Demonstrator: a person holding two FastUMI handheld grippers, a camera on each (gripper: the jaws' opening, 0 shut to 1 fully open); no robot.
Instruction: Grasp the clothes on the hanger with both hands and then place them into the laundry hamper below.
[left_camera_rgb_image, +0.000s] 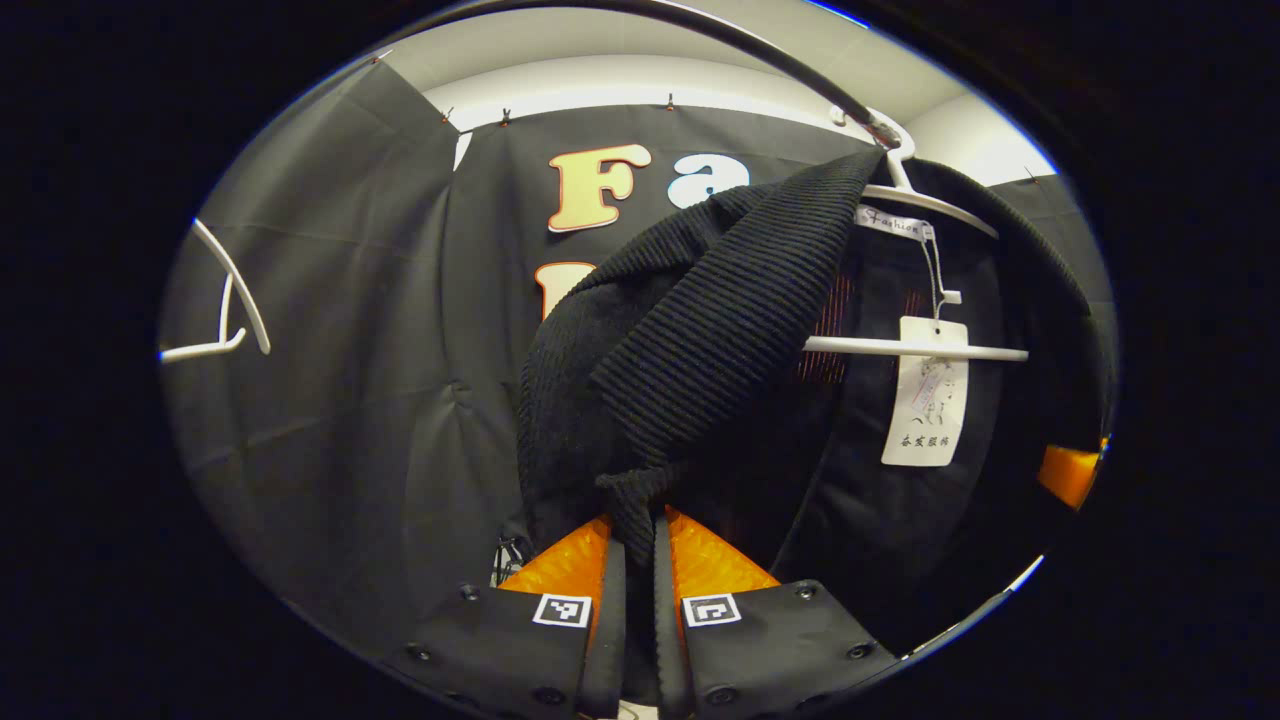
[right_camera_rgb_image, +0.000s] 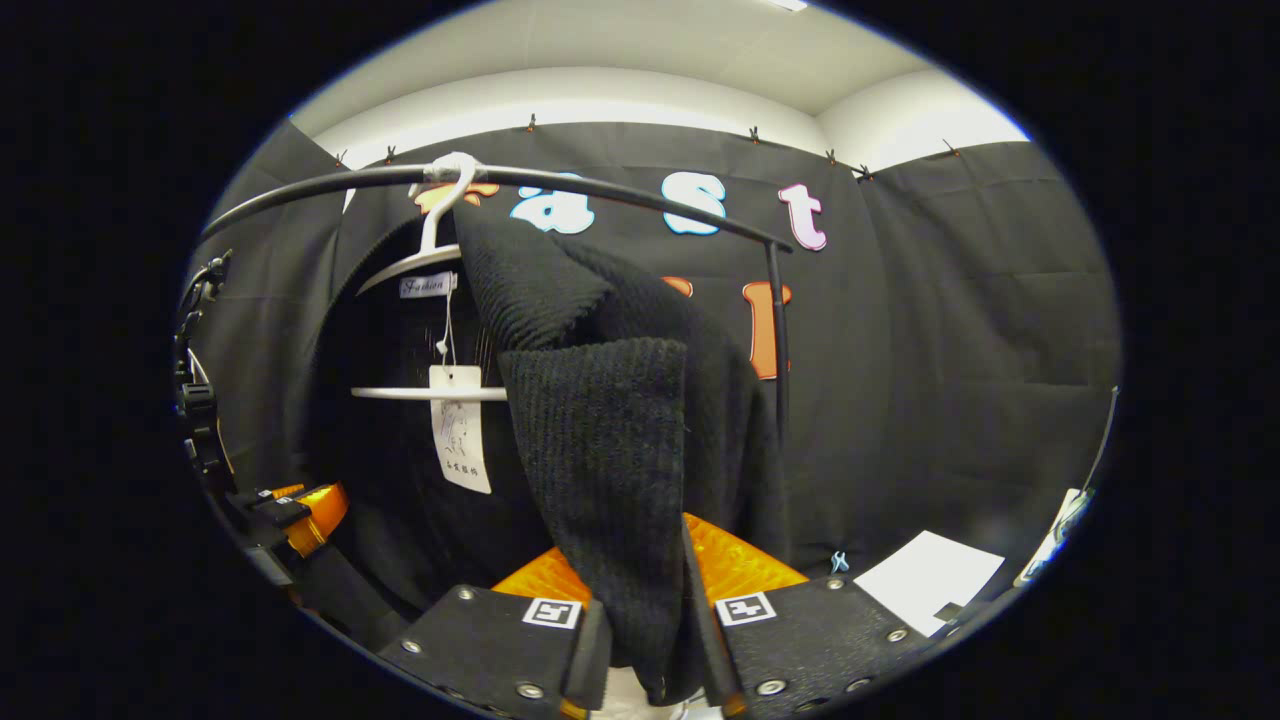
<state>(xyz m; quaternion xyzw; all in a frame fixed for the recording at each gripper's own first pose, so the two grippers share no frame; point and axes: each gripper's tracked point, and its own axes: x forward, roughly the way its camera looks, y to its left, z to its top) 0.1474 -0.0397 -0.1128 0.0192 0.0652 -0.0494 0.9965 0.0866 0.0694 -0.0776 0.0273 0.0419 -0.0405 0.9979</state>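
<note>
A black ribbed knit garment (left_camera_rgb_image: 690, 330) hangs on a white hanger (left_camera_rgb_image: 915, 348) from a dark rail (left_camera_rgb_image: 760, 55). A white paper tag (left_camera_rgb_image: 925, 395) dangles from the hanger. My left gripper (left_camera_rgb_image: 640, 535) is shut on a pinched fold of the garment's edge. In the right gripper view the same garment (right_camera_rgb_image: 600, 440) drapes from the hanger (right_camera_rgb_image: 430, 392) on the rail (right_camera_rgb_image: 600, 190), and my right gripper (right_camera_rgb_image: 640, 570) is shut on a thick fold of the knit. The left gripper (right_camera_rgb_image: 300, 510) shows at the far left of that view.
A second white hanger (left_camera_rgb_image: 225, 310) hangs bare at the left. The rail's upright post (right_camera_rgb_image: 780, 330) stands behind the garment. A white sheet (right_camera_rgb_image: 925, 580) lies low at the right. Black cloth walls close the booth behind.
</note>
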